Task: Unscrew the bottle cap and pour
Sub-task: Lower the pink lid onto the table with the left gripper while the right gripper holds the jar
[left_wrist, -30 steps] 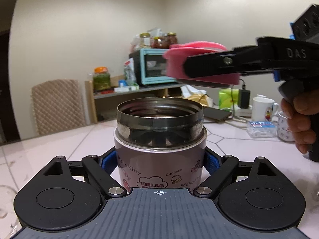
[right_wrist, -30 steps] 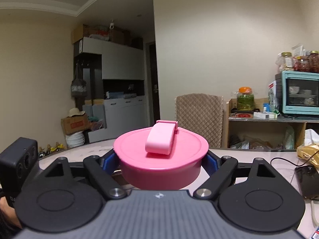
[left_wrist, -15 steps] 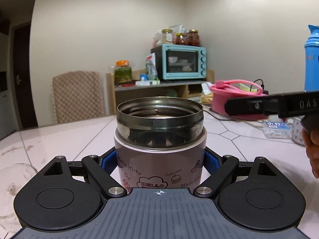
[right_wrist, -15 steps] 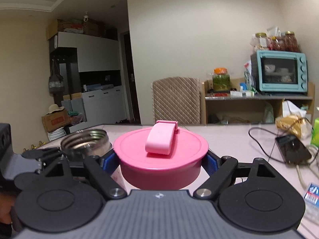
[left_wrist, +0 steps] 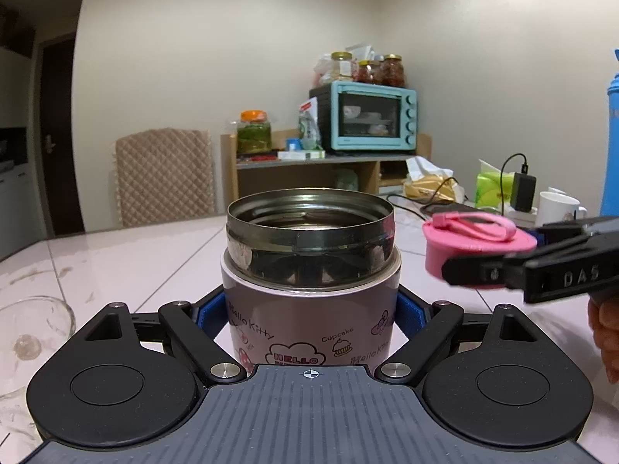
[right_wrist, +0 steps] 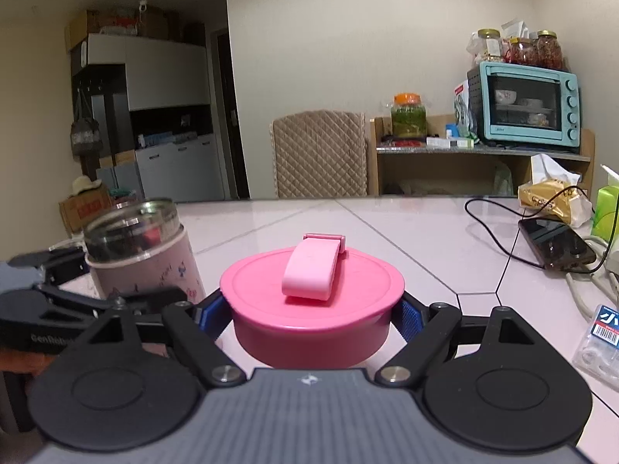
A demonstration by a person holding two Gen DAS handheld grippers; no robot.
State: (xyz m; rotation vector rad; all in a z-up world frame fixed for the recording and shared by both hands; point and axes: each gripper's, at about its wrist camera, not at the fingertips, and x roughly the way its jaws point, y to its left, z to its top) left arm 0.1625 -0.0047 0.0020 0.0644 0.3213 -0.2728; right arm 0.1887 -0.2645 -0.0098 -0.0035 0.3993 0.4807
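A pink Hello Kitty steel jar stands upright with its wide metal mouth open. My left gripper is shut on the jar's body. The jar also shows at the left of the right wrist view. My right gripper is shut on the pink cap, which has a flip handle on top. The cap is off the jar and held low over the table to the jar's right. A glass bowl sits on the table at the left.
The pale tiled table carries a phone with a cable, a white mug, a blue bottle and a small plastic box on the right. A chair and a shelf with a teal oven stand behind.
My right gripper has carried the cap from above the jar's mouth away to the right and down towards the table. The jar stays held in my left gripper.
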